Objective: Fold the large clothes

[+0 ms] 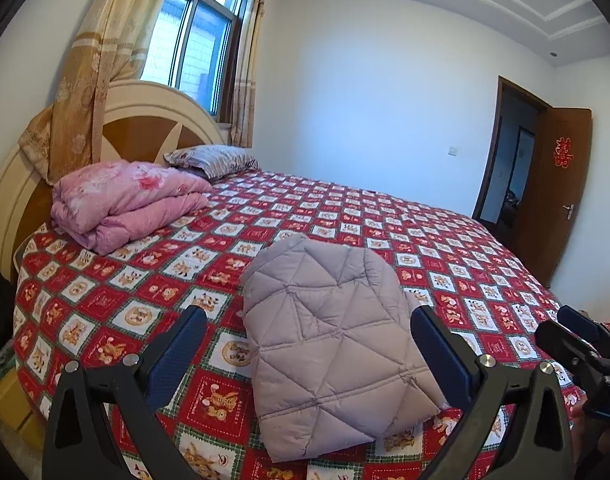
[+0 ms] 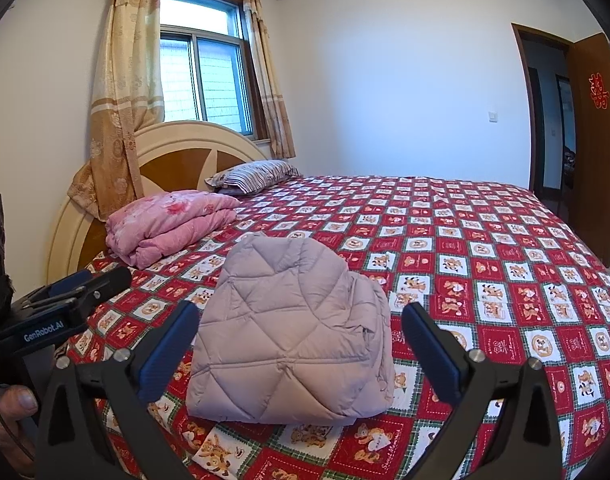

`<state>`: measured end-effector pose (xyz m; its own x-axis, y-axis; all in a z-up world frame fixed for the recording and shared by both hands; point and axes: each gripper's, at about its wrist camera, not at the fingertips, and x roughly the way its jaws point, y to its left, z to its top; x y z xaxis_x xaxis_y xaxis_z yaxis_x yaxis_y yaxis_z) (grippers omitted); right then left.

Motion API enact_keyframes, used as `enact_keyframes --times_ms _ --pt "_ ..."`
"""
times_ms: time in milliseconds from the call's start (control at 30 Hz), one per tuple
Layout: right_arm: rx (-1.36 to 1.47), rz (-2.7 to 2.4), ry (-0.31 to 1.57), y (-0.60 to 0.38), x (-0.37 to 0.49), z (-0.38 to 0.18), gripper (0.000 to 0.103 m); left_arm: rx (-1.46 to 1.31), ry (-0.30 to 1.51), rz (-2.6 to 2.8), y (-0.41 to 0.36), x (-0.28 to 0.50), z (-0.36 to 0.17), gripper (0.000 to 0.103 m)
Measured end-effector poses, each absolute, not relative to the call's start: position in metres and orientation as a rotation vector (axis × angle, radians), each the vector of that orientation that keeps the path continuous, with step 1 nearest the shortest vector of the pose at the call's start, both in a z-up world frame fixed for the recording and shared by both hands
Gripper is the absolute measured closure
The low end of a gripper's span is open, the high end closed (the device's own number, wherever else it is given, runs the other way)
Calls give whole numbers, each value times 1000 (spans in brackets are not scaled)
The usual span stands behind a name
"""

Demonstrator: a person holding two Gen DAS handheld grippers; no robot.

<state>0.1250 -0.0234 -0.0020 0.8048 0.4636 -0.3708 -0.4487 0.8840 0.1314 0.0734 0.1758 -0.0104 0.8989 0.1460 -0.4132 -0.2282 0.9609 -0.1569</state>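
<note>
Lilac quilted jacket [image 1: 329,344] sits folded on the bed [image 1: 465,248]; left gripper [image 1: 309,344] and right gripper [image 2: 301,344] both spread wide, empty — looks finished.

The jacket [image 2: 289,328] is seen as quilted, puffy cloth with a faint sheen. The bedspread [image 2: 485,264] is printed matt cloth. The headboard [image 2: 177,156] is glossy wood. Matt black plastic and blue textured pads [image 1: 173,348] are shown.

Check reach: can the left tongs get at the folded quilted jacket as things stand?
Probably yes. The left tongs stand open with the quilted jacket right ahead between the fingers, lying on the bedspread with nothing in between.
</note>
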Motion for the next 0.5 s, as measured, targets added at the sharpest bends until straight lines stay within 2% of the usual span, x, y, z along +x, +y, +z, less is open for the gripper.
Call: enact_keyframes --times_ms 500 --pt "46 486 428 -25 128 -6 0 -138 385 192 165 71 -11 1"
